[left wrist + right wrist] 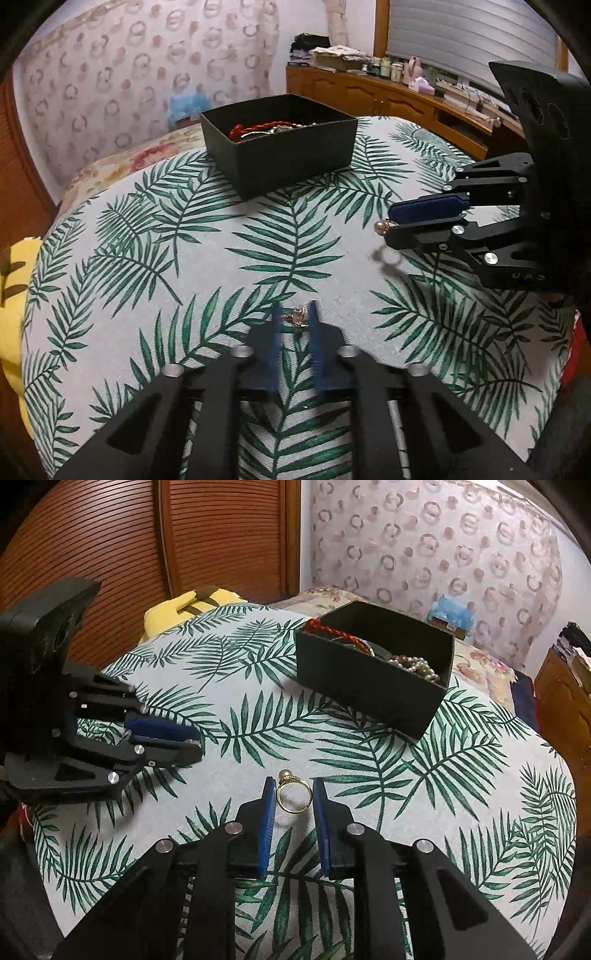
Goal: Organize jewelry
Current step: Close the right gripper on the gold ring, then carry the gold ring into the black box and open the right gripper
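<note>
Two light, hard, slippery pieces: gold ring (293, 793) pinched across its band in right gripper (294, 794), small charm (296, 316) clamped in left gripper (295, 319), both short of black box (373, 686).

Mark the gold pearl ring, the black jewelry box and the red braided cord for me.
Gold pearl ring (293, 794): right wrist view, on the band's top edge.
Black jewelry box (364, 686): right wrist view, on its front wall.
Red braided cord (251, 128): left wrist view, on the cord's middle.

Patterned wall (110, 74), wooden dresser (369, 92), shuttered window (461, 37).
</note>
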Action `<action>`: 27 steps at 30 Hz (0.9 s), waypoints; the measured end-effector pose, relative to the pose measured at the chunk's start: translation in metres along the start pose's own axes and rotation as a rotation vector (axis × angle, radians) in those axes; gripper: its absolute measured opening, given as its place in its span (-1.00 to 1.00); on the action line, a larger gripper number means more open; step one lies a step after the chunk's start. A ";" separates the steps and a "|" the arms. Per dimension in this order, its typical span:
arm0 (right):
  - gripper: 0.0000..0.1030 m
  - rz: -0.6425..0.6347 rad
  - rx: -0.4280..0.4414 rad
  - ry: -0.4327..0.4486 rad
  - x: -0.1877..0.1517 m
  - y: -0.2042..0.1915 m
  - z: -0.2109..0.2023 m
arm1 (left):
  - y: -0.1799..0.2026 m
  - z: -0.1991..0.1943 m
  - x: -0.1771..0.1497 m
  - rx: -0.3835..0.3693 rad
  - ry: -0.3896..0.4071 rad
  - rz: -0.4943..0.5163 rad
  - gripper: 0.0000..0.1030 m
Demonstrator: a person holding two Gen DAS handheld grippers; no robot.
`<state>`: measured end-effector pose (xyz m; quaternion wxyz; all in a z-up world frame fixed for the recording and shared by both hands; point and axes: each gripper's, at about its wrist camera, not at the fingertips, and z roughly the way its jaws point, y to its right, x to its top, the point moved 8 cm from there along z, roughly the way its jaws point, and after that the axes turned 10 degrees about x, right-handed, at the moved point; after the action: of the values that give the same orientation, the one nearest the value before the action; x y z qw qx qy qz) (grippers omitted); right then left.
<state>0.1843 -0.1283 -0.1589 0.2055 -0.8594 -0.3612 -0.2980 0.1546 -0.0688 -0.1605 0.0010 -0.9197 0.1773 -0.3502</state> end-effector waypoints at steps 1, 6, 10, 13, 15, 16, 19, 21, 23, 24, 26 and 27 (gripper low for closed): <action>-0.57 0.001 -0.002 0.004 0.002 0.001 -0.001 | 0.000 0.000 0.001 0.000 0.005 -0.001 -0.85; -0.57 0.016 -0.021 0.035 0.018 0.015 -0.008 | -0.003 -0.004 0.016 0.005 0.037 -0.018 -0.92; -0.57 0.022 -0.040 0.066 0.036 0.029 -0.014 | -0.008 -0.004 0.033 0.008 0.068 -0.036 -0.92; -0.57 0.042 -0.052 0.090 0.051 0.042 -0.018 | -0.011 -0.003 0.046 0.000 0.082 -0.048 -0.93; -0.57 0.055 -0.060 0.102 0.060 0.050 -0.020 | -0.015 -0.004 0.053 0.004 0.096 -0.059 -0.93; -0.57 0.055 -0.067 0.106 0.063 0.053 -0.021 | -0.018 -0.006 0.057 0.001 0.105 -0.068 -0.93; -0.57 0.057 -0.080 0.117 0.071 0.060 -0.022 | -0.026 -0.010 0.070 -0.009 0.126 -0.088 -0.93; -0.57 0.061 -0.093 0.119 0.077 0.067 -0.019 | -0.031 -0.011 0.080 -0.006 0.140 -0.097 -0.93; -0.57 0.065 -0.099 0.120 0.081 0.073 -0.015 | -0.034 -0.011 0.091 -0.008 0.150 -0.107 -0.93; -0.57 0.069 -0.101 0.121 0.082 0.076 -0.013 | -0.037 -0.010 0.098 -0.008 0.157 -0.112 -0.93; -0.57 0.077 -0.101 0.129 0.086 0.082 -0.010 | -0.040 -0.008 0.110 -0.003 0.168 -0.117 -0.93; -0.56 0.084 -0.105 0.136 0.088 0.085 -0.010 | -0.041 -0.006 0.118 -0.003 0.174 -0.122 -0.93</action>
<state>0.2931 -0.1455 -0.1052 0.1966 -0.8611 -0.2939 -0.3653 0.2460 -0.0679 -0.0751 -0.0371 -0.8951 0.1208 -0.4277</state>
